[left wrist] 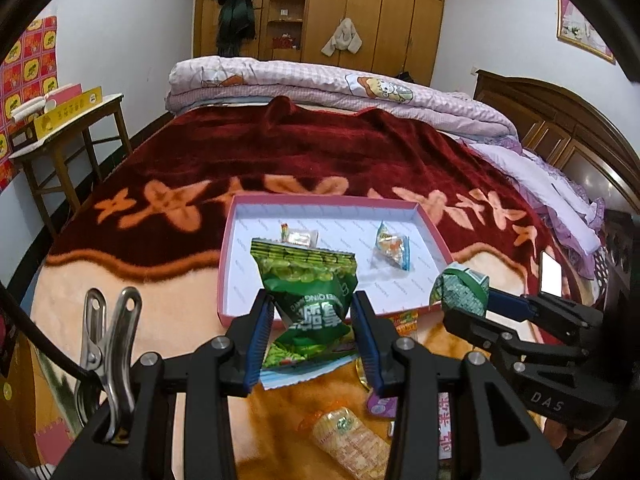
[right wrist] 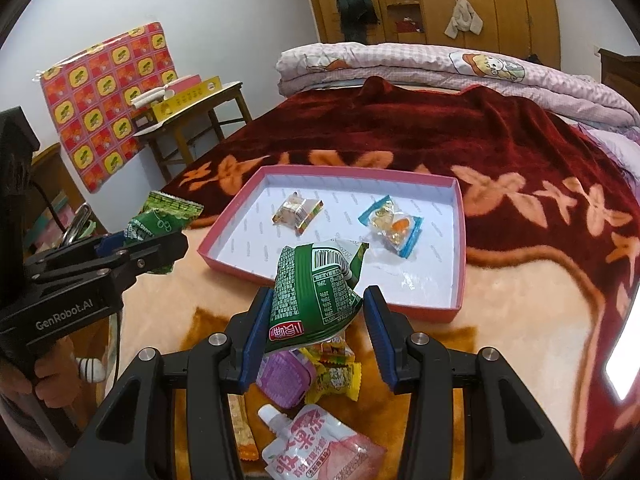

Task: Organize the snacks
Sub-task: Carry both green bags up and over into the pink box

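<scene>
green snack bag (left wrist: pixel 310 292) pinched in left gripper (left wrist: pixel 312 332), lifted before tray (left wrist: pixel 236 240).

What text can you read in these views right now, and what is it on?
"GenRobot.AI": side of the left gripper.
"DAS": body of the right gripper.
Green pea snack bag: upside-down Latin lettering, not reliably readable.
Green snack packet: barcode and nutrition table, too small.
Pink drink pouch: Chinese characters, unread.

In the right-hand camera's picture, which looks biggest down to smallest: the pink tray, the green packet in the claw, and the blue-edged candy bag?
1. Pink tray, clearly largest.
2. Green packet, though it is nearest the camera, which inflates it.
3. Blue-edged candy bag, smallest, lying in the tray.
</scene>
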The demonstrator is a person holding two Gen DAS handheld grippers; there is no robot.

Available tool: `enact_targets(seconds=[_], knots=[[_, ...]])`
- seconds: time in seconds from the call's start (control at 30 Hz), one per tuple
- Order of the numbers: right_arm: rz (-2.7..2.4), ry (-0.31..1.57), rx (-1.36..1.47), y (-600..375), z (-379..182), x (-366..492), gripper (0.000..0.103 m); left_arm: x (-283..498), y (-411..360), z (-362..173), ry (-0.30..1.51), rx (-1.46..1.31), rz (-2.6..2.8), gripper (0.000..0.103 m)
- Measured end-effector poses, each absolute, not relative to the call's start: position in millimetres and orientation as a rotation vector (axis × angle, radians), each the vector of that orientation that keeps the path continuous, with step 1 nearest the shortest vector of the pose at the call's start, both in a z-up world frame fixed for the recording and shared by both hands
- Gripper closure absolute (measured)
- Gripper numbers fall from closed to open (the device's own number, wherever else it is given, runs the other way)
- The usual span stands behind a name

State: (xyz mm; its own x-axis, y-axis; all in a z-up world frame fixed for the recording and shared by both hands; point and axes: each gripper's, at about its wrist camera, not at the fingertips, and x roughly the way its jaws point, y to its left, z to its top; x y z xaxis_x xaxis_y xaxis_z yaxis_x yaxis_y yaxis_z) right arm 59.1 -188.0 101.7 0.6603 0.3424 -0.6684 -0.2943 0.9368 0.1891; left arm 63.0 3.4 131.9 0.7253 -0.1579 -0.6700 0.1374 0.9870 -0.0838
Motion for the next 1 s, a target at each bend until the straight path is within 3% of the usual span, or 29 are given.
enact_targets(seconds=[0.57,1.0], knots=[[0.328,0.764,0.026,-192.6,109.1,92.0,0.056,102.4,-6.7,137.6,0.743,-0.009,-0.174,0.061],[0.31,0.819,0.034,-194.8,88.2,120.3,0.056,138.5,-8.7,109.1,0.792,-0.005,-0.186,0.061]])
